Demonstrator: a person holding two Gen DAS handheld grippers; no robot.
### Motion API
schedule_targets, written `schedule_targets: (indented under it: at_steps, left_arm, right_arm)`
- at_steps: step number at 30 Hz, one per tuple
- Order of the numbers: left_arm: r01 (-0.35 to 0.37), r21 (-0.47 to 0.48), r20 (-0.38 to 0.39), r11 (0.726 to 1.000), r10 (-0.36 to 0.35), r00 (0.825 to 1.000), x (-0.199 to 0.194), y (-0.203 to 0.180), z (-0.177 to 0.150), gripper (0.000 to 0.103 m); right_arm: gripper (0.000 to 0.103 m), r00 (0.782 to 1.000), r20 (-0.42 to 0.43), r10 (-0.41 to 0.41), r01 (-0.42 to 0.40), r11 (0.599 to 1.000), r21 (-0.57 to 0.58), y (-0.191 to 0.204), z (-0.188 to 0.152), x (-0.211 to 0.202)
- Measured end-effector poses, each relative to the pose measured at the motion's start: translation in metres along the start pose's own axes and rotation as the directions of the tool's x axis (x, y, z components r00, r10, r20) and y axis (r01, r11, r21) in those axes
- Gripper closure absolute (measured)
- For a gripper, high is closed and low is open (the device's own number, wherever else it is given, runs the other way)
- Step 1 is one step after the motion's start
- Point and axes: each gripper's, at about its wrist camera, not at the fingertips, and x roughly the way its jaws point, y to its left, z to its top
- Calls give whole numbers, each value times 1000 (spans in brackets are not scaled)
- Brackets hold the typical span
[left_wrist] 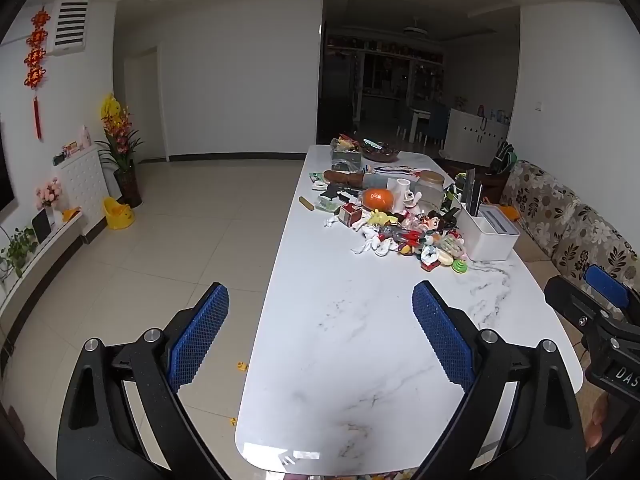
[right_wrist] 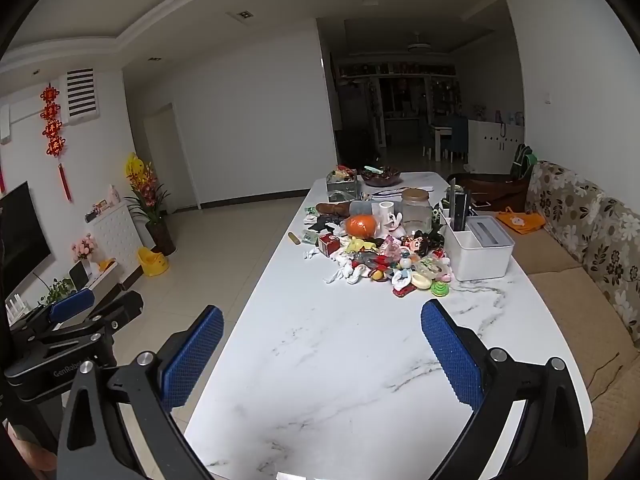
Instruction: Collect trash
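Item: trash heap (right_wrist: 384, 258), a mixed litter of crumpled white tissue scraps (right_wrist: 340, 274), wrappers and small bits lying mid-tabletop toward the right edge, touching the white box (right_wrist: 478, 254); I judge it light, soft and crushable, best pinched scrap by scrap at the near fringe. My left gripper (left_wrist: 320, 332) and right gripper (right_wrist: 322, 354) both gape, carrying nothing. The near half of the marble table (right_wrist: 340, 380) is bare, giving room for approach.

Glossy marble-look table (left_wrist: 360, 360); ribbed rubbery blue fingers (left_wrist: 442, 336); clear glass jar (right_wrist: 416, 212).
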Motion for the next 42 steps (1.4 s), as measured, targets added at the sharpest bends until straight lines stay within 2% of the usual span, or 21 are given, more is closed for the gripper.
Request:
schedule_targets:
  at_steps: [42]
  left_arm:
    - [-12,-4,-16,1000,12,1000,3,0,-9,12]
  right_arm:
    - [5,1000,-15,3,-3,1000,2,7,-8,15]
